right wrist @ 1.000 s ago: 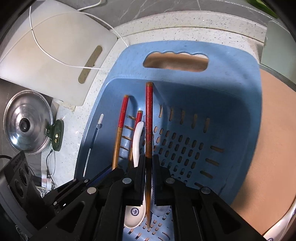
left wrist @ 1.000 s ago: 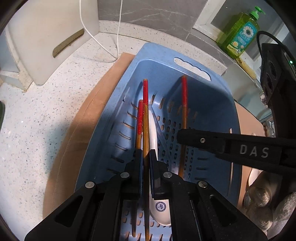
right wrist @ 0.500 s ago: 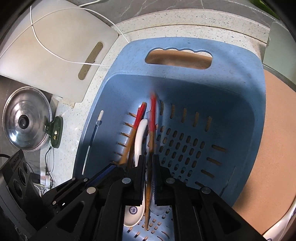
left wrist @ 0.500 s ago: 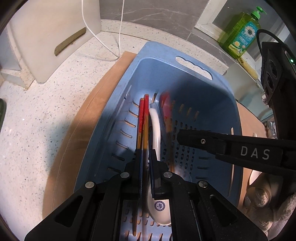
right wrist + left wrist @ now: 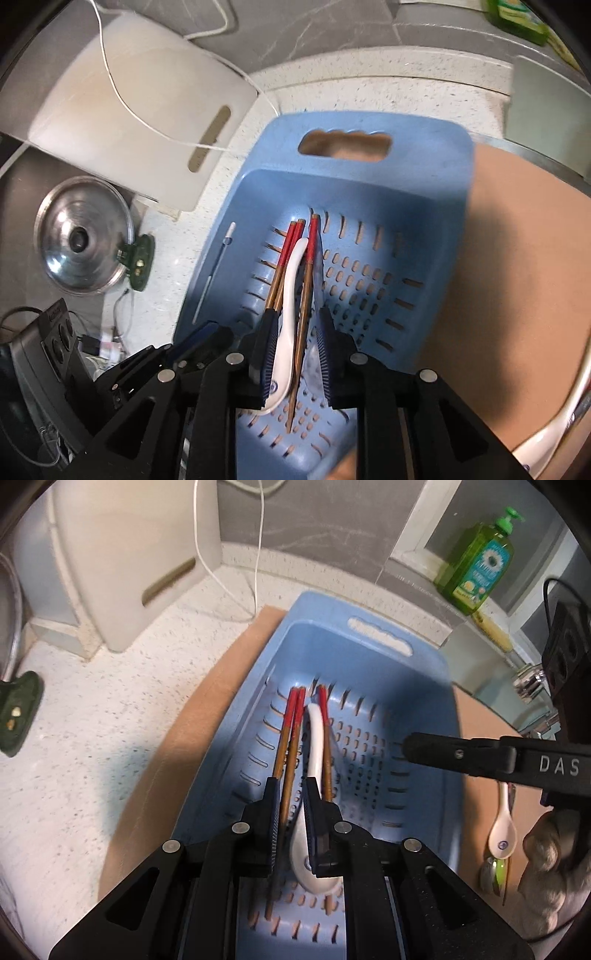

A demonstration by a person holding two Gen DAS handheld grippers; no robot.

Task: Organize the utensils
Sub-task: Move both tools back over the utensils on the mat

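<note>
We are looking at a home kitchen: a speckled stone countertop point(image 5: 92, 738) runs under a grey tiled wall. A green dish-soap bottle point(image 5: 476, 561) stands upper right, a white cutting board point(image 5: 129, 122) leans upper left, and a steel pot lid point(image 5: 79, 236) lies at left.

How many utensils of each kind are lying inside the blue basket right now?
Red-tipped chopsticks: 3
White ceramic spoon: 1
Total in the blue basket: 4
</note>
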